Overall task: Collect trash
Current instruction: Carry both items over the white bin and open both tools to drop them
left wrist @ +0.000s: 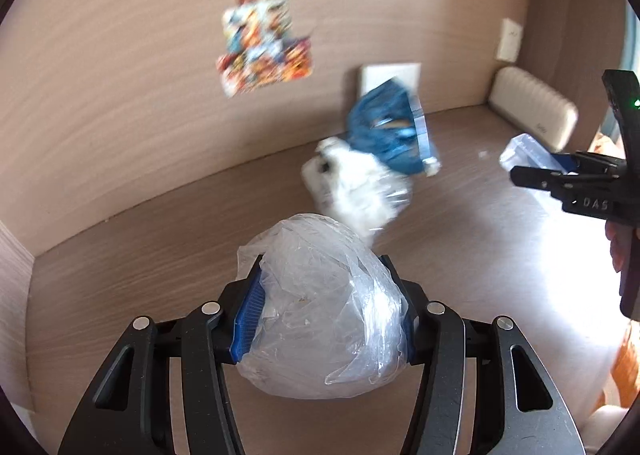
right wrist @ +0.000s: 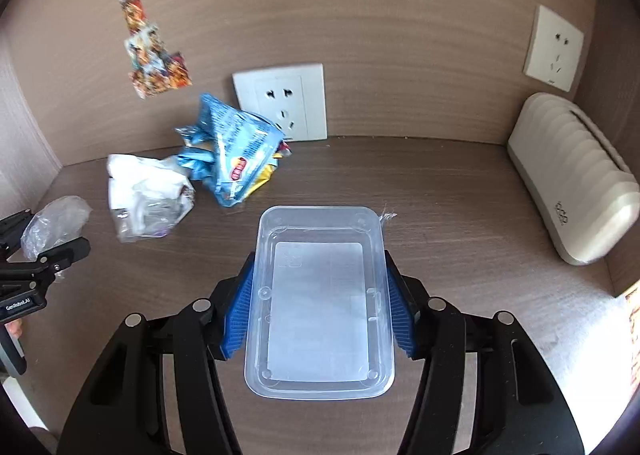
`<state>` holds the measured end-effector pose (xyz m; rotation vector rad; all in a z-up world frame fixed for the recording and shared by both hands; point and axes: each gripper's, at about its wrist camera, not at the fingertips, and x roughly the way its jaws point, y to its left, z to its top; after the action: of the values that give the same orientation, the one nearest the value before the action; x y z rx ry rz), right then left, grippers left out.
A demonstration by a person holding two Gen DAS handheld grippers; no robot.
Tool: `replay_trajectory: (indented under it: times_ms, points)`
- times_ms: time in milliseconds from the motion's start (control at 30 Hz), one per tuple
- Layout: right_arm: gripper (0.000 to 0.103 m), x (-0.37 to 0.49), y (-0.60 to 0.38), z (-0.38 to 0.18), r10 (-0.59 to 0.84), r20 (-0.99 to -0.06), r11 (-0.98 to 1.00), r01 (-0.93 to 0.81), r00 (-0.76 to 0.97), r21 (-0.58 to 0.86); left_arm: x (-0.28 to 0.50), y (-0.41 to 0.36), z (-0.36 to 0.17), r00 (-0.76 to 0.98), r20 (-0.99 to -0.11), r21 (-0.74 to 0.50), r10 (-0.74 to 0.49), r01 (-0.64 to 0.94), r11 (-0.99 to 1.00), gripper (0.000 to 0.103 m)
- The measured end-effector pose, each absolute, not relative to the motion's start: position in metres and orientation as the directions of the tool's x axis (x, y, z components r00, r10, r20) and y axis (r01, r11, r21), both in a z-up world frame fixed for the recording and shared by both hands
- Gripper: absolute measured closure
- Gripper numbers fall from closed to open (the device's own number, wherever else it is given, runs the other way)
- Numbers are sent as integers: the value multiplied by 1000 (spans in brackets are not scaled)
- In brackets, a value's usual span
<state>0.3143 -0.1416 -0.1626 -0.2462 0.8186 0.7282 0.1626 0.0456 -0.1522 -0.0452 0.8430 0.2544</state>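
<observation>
Clearly we have both claws full. Our left gripper is closed on a crumpled clear plastic bag, a crinkly ball bulging between the ribbed blue pads. Our right gripper clamps a clear rectangular plastic container by its long sides, smooth and rigid, its long axis running straight ahead along the fingers.

On the brown wood-grain desk lie a blue crumpled snack bag, just before a white wall socket, and beside it a white crumpled wrapper, the two nearly touching. A ribbed beige device sits in the right corner. Colourful stickers cling to the wood-grain back wall.
</observation>
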Motion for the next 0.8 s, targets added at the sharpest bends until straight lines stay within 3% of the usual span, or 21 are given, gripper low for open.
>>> replay_trajectory:
  times_ms: [333, 800]
  points:
    - [44, 271, -210, -135, 483, -724, 782, -615, 493, 102, 163, -47, -130, 684, -727, 39, 62, -49, 998, 50]
    - [44, 210, -339, -150, 370, -753, 905, -395, 544, 160, 173, -190, -143, 614, -765, -10, -194, 290, 957, 49]
